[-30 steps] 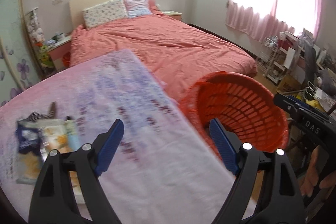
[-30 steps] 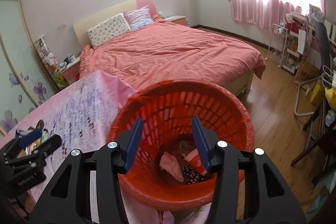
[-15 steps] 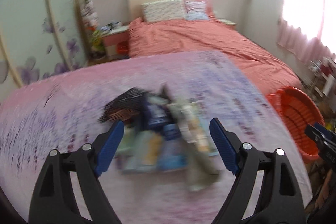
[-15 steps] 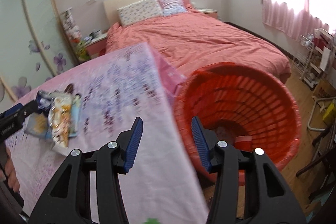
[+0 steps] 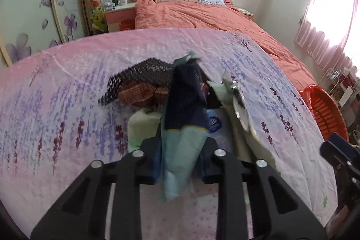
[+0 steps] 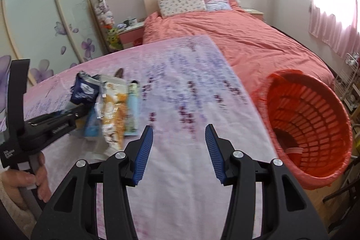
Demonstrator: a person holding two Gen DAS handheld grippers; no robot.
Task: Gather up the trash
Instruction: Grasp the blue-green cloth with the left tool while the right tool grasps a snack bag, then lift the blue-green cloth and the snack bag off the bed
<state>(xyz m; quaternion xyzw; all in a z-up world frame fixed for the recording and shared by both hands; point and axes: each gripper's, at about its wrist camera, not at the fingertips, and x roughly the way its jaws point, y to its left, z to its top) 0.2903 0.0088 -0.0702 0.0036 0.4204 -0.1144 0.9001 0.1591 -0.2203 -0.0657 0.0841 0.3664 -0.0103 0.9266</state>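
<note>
Now, in the left wrist view, the left tool [image 5: 181, 160], wide open half a second before, was closing on one dark-blue-and-teal wrapper [image 5: 184, 127] from the pile on the surface [image 5: 67, 105]. In the right wrist view, the right tool [image 6: 177, 150] hung half open, empty; the orange basket [image 6: 315, 118] had shifted right. Print unreadable.

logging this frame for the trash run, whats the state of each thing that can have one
left gripper: jaws closing, dark blue wrapper between them
dark blue wrapper: crumpled, standing up from the pile
wrapper pile: lying loose on the pink cloth
right gripper: open, nothing between its jaws
orange basket: tipped toward the camera, a few scraps at the bottom
bed: made, two pillows at the head
</note>
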